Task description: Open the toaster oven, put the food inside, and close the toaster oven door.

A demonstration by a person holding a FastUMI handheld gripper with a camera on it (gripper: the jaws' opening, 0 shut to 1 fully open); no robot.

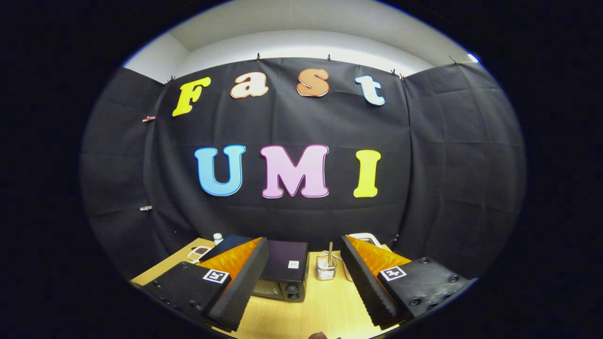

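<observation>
Gripper (301, 278) fingers are hanging released, spread wide, gripping nothing, just short of the toaster oven (282, 273) on the table (320, 306); door position unclear, food unidentifiable, so task stage is staying ambiguous.

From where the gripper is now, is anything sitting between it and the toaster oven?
Nothing visible does. The gripper is open, and the toaster oven sits just ahead of its fingers on bare table. The wire holder stands beside the oven, off the path.
</observation>
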